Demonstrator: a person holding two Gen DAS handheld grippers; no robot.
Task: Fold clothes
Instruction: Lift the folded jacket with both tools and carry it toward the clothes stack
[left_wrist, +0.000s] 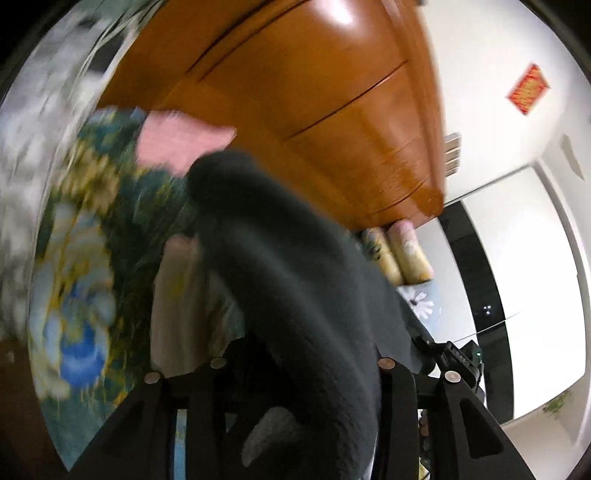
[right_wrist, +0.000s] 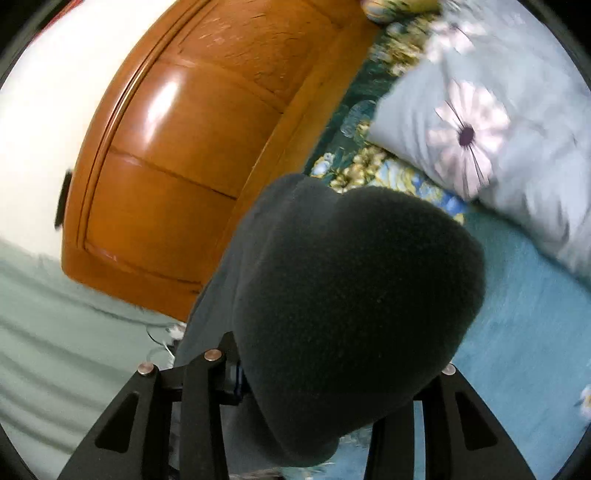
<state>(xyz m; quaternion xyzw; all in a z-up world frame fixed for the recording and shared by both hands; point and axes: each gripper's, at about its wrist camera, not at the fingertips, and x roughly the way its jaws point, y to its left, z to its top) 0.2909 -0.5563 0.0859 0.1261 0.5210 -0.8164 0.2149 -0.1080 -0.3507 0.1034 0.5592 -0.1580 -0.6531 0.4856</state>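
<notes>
A bed covered by a dark green quilt printed with blue and yellow flowers (right_wrist: 373, 166) is being shown beneath both cameras, with a glossy orange-brown wooden headboard (right_wrist: 177, 147) standing along its head edge. A pale grey pillow printed with white daisies (right_wrist: 480, 140) is lying near the head edge, at the right in the right wrist view, and a plain teal cover (right_wrist: 524, 314) is being seen beside it. A pink folded cloth (left_wrist: 173, 144) is lying near the headboard in the left wrist view, blurred.

A dark charcoal fleece garment (right_wrist: 351, 314) is being held up above the bed, bunched thickly in front of both lenses. It is being gripped by the right gripper (right_wrist: 317, 413), whose black jaws are closed on a thick fold. Another part of the garment (left_wrist: 295, 295) is being clamped in the same way by the left gripper (left_wrist: 303, 406). The fingertips of both grippers are being hidden by the cloth.
</notes>
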